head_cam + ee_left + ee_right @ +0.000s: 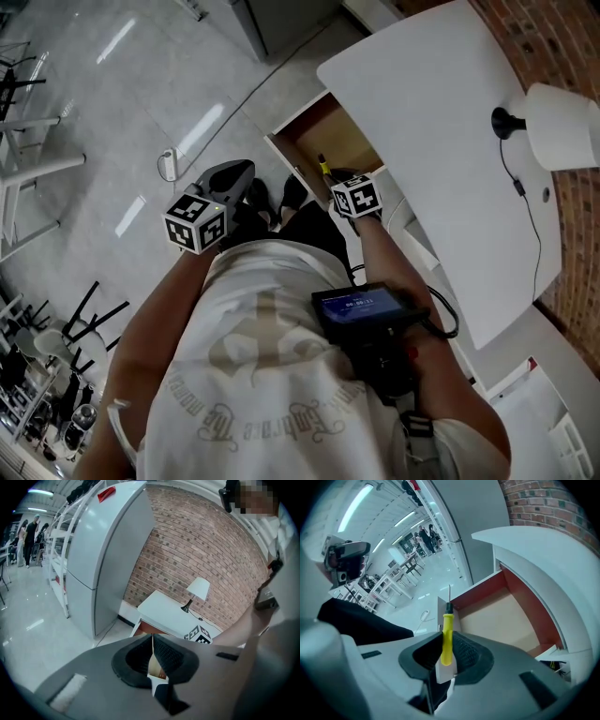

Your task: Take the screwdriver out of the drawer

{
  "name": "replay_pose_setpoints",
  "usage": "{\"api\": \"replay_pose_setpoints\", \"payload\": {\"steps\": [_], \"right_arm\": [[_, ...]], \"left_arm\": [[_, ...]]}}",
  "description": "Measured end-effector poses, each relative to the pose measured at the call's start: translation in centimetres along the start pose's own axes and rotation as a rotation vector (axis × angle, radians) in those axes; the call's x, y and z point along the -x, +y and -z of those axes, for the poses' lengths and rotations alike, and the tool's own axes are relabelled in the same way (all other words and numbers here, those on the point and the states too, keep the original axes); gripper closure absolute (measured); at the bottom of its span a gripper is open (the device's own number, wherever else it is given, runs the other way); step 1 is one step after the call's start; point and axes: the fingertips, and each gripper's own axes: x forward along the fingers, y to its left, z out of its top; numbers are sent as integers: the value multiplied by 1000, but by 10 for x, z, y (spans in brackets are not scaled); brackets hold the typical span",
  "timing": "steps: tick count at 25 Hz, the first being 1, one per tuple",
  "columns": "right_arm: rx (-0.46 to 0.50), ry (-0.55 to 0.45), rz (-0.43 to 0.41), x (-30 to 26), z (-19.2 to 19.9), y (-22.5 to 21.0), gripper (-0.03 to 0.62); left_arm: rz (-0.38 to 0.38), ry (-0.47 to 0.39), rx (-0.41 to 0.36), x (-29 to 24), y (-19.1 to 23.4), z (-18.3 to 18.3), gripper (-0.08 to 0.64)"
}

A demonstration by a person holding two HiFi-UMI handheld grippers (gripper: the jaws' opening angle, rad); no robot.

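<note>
A yellow-handled screwdriver [447, 638] stands upright between the pads of my right gripper [448, 649], which is shut on its handle. Its thin metal shaft [449, 593] points up past the front panel of the open drawer [502, 615]. In the head view the right gripper [334, 178] hovers over the drawer's [330, 131] front edge, and the yellow screwdriver [323, 168] shows at its tip. My left gripper [236, 176] hangs apart to the left over the floor. In its own view the left gripper [153, 642] is shut with nothing held.
The drawer belongs to a white desk [441, 141] against a brick wall, with a white lamp [562, 127] and its cord on top. A tall grey fridge [108, 555] stands to the left. Chairs [28, 112] and a cable [169, 164] are on the glossy floor.
</note>
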Motion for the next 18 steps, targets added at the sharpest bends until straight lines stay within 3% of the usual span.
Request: {"api": "replay_pose_setpoints", "payload": {"steps": [11, 18], "right_arm": [[25, -14, -3, 20, 3, 27, 537], [-3, -31, 39, 32, 4, 37, 537]], "left_arm": [[32, -11, -57, 9, 0, -31, 548], [95, 2, -63, 3, 5, -34, 548]]}}
